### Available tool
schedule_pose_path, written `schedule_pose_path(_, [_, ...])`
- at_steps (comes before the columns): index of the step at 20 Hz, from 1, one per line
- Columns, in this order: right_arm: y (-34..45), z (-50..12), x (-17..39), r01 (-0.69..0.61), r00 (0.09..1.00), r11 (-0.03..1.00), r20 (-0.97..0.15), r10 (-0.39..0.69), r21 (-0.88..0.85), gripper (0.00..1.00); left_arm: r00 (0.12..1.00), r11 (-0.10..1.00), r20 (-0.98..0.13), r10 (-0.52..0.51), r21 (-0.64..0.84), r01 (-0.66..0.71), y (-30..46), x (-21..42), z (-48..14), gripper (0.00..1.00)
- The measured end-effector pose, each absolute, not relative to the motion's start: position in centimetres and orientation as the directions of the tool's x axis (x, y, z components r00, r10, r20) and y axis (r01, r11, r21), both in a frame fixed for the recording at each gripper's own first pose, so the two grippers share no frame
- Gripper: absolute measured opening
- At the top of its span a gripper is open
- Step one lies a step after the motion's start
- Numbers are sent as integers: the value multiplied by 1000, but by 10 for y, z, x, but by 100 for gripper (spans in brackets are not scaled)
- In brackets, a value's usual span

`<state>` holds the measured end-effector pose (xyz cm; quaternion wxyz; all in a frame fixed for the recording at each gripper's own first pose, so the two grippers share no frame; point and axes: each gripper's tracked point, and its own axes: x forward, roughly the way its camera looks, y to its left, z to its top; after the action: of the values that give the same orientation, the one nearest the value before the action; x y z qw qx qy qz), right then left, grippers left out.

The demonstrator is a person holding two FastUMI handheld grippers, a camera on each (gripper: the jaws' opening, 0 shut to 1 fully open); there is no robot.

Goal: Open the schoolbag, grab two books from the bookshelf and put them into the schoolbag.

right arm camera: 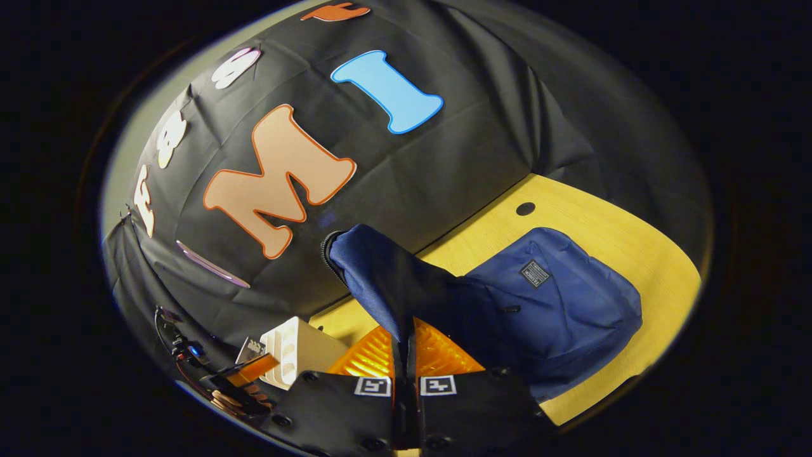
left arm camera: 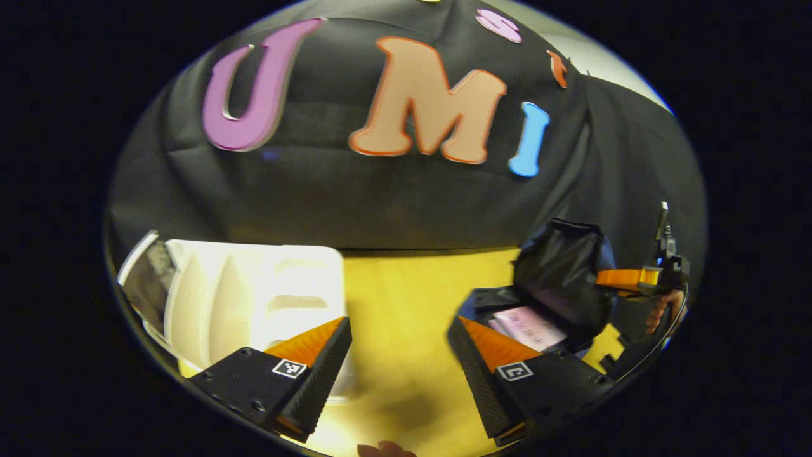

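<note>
- The table (right arm camera: 609, 235) is yellow wood, and everything sits on it.
- The schoolbag (right arm camera: 558, 304) is blue cloth and lies flat on the table. It looks soft and floppy, so it will sag and fold when pulled. Its flap (right arm camera: 387, 279) is lifted up, so the bag is open.
- The bookshelf (left arm camera: 254, 292) is a white rack with slots. It stands on the table, well apart from the bag. It looks stiff and light. A dark book (left arm camera: 149, 279) leans in its far left slot.
- Inside the open bag lies a pink book (left arm camera: 530, 327) — one book looks to be in already. Books are stiff and flat, so I think the best place to grab one is the edge sticking out of the rack.
- The right gripper (right arm camera: 406, 352) is closed tight on the edge of the flap and holds it up. The cloth is thin, so it could slip out.
- The left gripper (left arm camera: 399, 346) is wide open and holds nothing — it hangs over the bare table between the rack and the bag.
</note>
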<state>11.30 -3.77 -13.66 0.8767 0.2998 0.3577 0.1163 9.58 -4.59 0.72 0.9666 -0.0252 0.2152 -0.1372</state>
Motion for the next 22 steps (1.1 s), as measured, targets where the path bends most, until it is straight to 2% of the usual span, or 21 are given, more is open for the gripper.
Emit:
schedule_pose_path(3, [-38,-137,113,11,716,794,-559,419,608,3,913,988,-389,-121,38,147,64,92,15,92])
schedule_pose_path(6, [-36,-138,113,5,712,800,-564,419,600,3,898,993,-438,-28,93,76,138,82,16,92])
schedule_pose_path(7, [-35,-138,113,4,711,801,-565,419,598,3,882,991,-472,-13,109,73,158,79,11,89])
schedule_pose_path(8, [-35,-137,113,1,710,803,-566,419,596,3,860,990,-511,-3,119,74,175,77,10,92])
schedule_pose_path(12, [-34,-140,112,6,710,799,-566,420,601,3,804,986,-593,28,148,75,224,92,15,90])
schedule_pose_path(15, [-32,-142,111,5,711,800,-565,419,599,3,739,987,-673,-1,116,107,232,97,14,89])
schedule_pose_path(17, [-33,-142,111,8,714,800,-564,416,600,3,673,984,-739,12,126,122,246,99,4,88])
schedule_pose_path(19, [-34,-142,111,10,716,799,-563,414,601,3,632,983,-774,29,137,122,260,104,0,93])
schedule_pose_path(22, [-35,-142,111,14,718,797,-561,412,604,3,570,982,-820,50,143,120,270,119,-11,92])
